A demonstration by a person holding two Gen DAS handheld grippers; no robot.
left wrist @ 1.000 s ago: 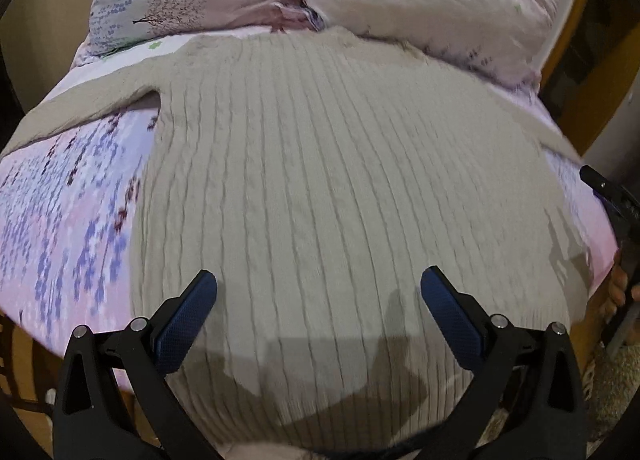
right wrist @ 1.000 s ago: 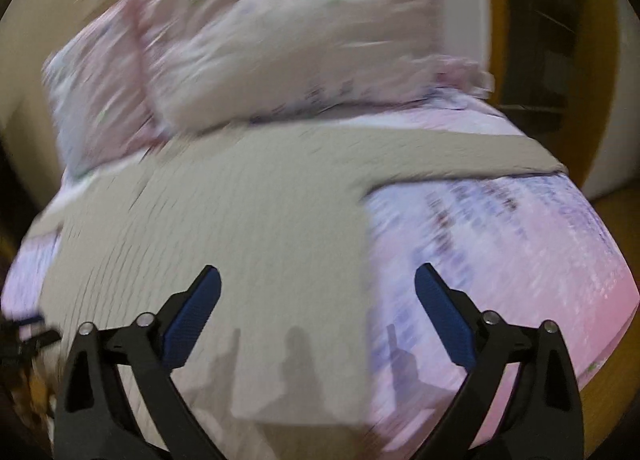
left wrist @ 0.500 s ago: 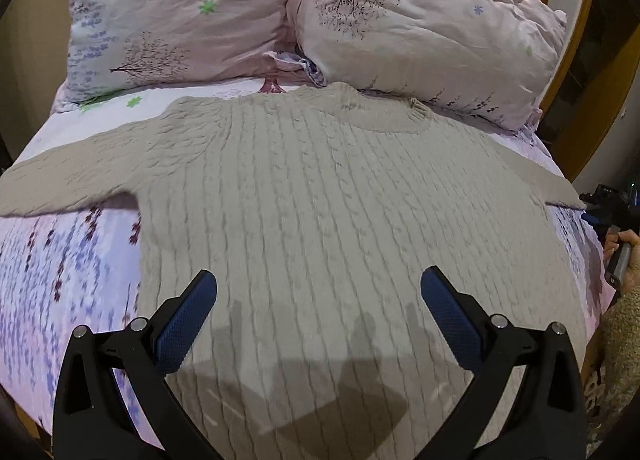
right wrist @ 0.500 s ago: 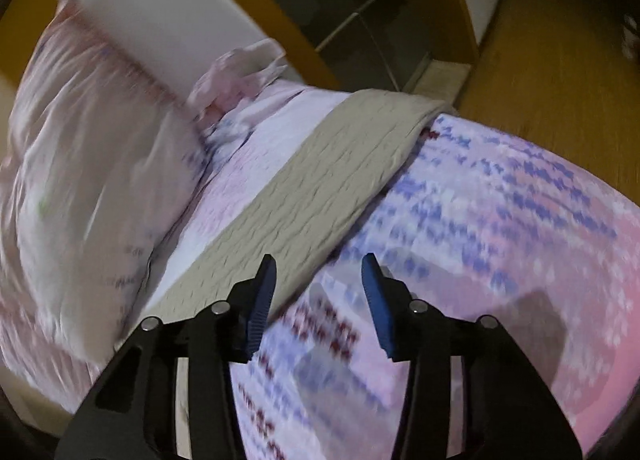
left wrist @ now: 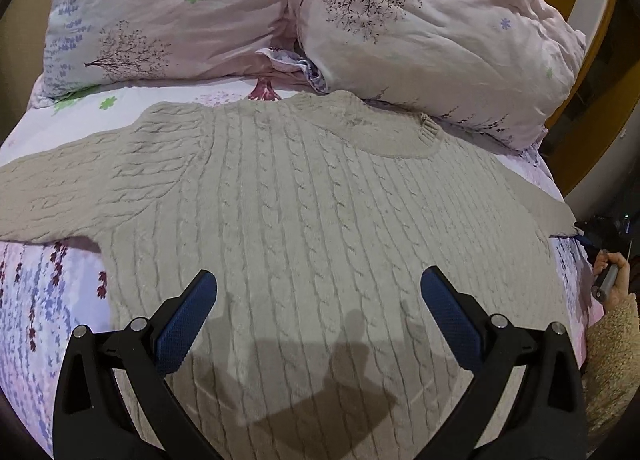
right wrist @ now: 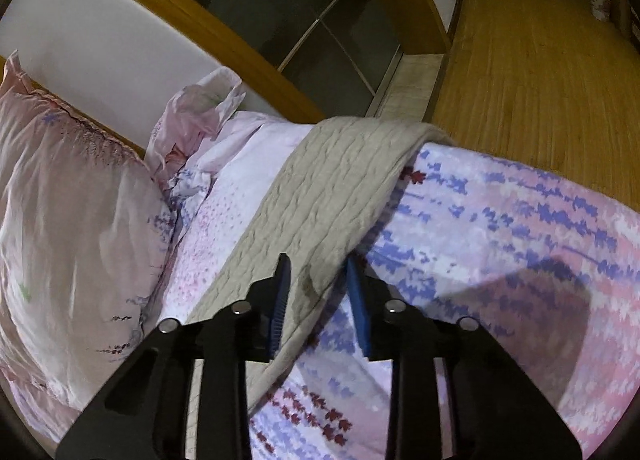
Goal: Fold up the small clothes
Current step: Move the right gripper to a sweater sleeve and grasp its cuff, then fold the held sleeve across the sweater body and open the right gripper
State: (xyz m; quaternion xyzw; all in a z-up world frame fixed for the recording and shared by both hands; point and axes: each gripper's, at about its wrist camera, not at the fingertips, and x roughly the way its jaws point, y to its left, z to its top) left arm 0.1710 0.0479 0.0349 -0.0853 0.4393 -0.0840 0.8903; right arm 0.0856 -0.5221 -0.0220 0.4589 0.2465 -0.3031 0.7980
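The right gripper (right wrist: 316, 300) has its blue fingers (right wrist: 280, 304) closing around the edge of the beige sweater's sleeve (right wrist: 332, 195), cloth between them, near the bed's right edge. The left gripper (left wrist: 318, 320) hovers with fingers (left wrist: 186, 324) spread wide, holding nothing, over the sweater (left wrist: 320, 227), which lies flat across the floral bedsheet (left wrist: 36, 300). Two pink pillows (left wrist: 168, 7) sit at the head. A wooden headboard (right wrist: 200, 23) and wooden floor (right wrist: 540, 59) adjoin the bed.

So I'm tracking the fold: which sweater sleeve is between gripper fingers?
The sleeve running to the wooden-floor side of the bed; the right gripper is closing on it. The other sleeve lies flat, untouched.
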